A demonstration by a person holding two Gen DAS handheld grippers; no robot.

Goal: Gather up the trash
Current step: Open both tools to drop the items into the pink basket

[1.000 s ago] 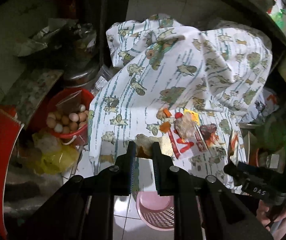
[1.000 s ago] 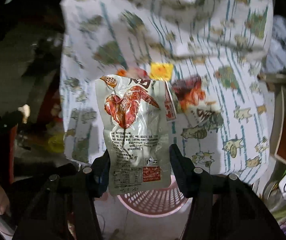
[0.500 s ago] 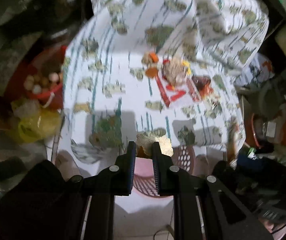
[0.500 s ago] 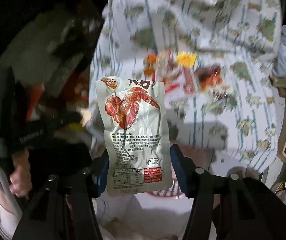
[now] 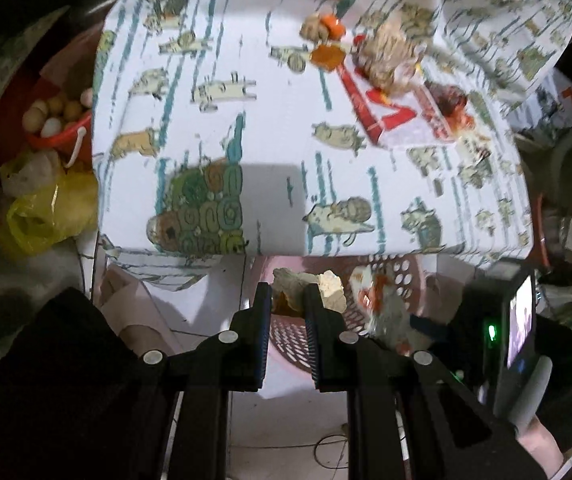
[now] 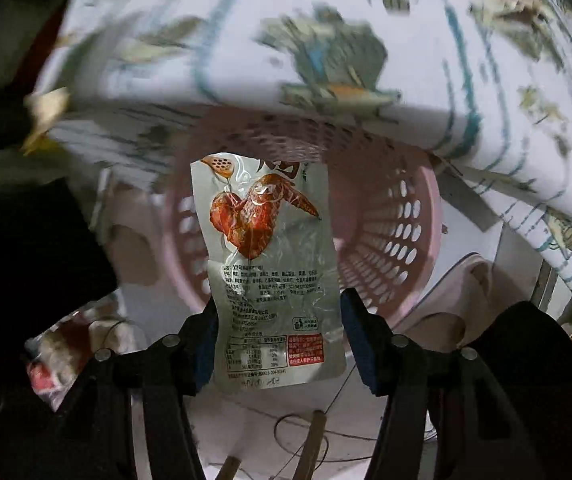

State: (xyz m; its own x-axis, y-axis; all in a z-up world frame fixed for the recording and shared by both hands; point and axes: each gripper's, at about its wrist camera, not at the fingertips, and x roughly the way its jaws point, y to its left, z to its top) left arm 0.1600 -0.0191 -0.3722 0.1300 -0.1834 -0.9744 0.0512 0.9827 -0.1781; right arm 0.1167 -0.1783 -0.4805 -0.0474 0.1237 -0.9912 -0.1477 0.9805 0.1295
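Note:
My left gripper (image 5: pixel 288 300) is shut on a crumpled beige scrap (image 5: pixel 328 286) and holds it over the pink perforated basket (image 5: pixel 290 336) on the floor below the table edge. My right gripper (image 6: pixel 277 312) is shut on a silvery chicken-wing snack wrapper (image 6: pixel 269 264), held upright just in front of the basket's mouth (image 6: pixel 390 232). That wrapper also shows blurred in the left wrist view (image 5: pixel 386 304), with the right gripper beside it. More trash (image 5: pixel 390 60) lies on the patterned tablecloth (image 5: pixel 213 128): orange bits, a crumpled wad, red-and-white packaging.
A red bowl of eggs (image 5: pixel 57 120) and yellow plastic bags (image 5: pixel 41 208) sit left of the table. The cloth overhangs the basket (image 6: pixel 326 60). Cluttered items stand at the right (image 5: pixel 566 184). White tiled floor lies below, with a thin cable (image 6: pixel 306 428).
Both grippers have dropped from over the tabletop to below its edge, close to the pink basket. Each still holds its piece of trash.

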